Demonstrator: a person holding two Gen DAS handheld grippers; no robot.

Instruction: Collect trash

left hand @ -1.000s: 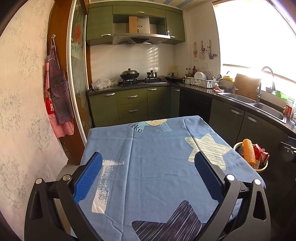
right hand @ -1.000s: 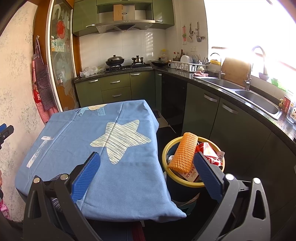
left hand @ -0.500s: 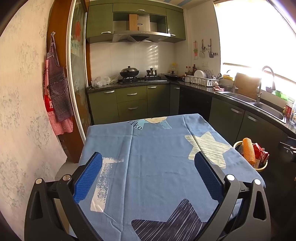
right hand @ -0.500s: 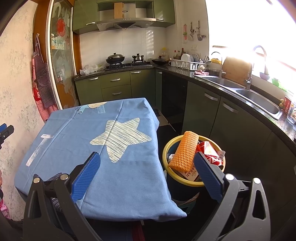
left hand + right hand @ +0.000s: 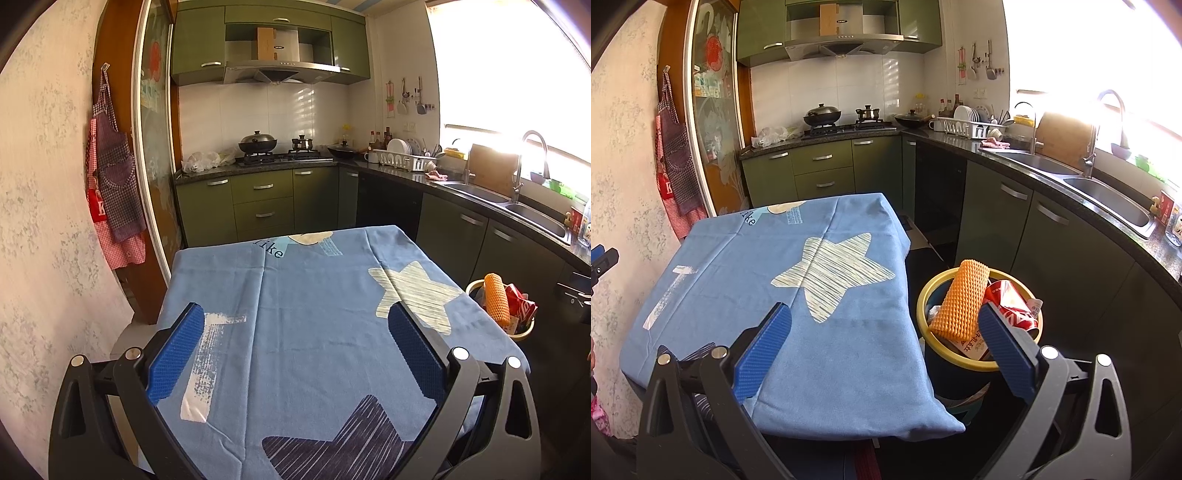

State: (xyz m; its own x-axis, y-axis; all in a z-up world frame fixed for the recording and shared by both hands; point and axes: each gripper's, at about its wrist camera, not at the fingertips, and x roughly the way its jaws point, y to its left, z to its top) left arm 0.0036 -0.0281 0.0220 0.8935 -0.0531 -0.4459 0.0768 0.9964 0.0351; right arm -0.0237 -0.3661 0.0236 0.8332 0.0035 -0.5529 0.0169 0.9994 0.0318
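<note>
A yellow-rimmed trash bin [image 5: 925, 295] stands on the floor beside the table's right edge. It holds an orange foam net sleeve [image 5: 962, 299], a red crushed can [image 5: 1012, 301] and a carton. The same bin [image 5: 476, 286] shows at the right in the left wrist view, with the orange sleeve [image 5: 496, 299] sticking up. My left gripper [image 5: 295, 354] is open above the blue star-print tablecloth [image 5: 314, 295], holding nothing. My right gripper [image 5: 882, 347] is open over the table's near right corner, its right finger [image 5: 1004, 347] in front of the bin. No loose trash shows on the tablecloth [image 5: 738, 266].
Green kitchen cabinets [image 5: 264, 206] and a stove with pots [image 5: 258, 142] line the far wall. A dark counter with a sink [image 5: 1104, 192] and dish rack [image 5: 971, 127] runs along the right. Aprons [image 5: 114, 184] hang on the left wall. Dark floor lies between table and cabinets.
Both views have shifted slightly, with the table sitting a little lower in frame. Both grippers stay open and empty, and the bin's contents are unchanged.
</note>
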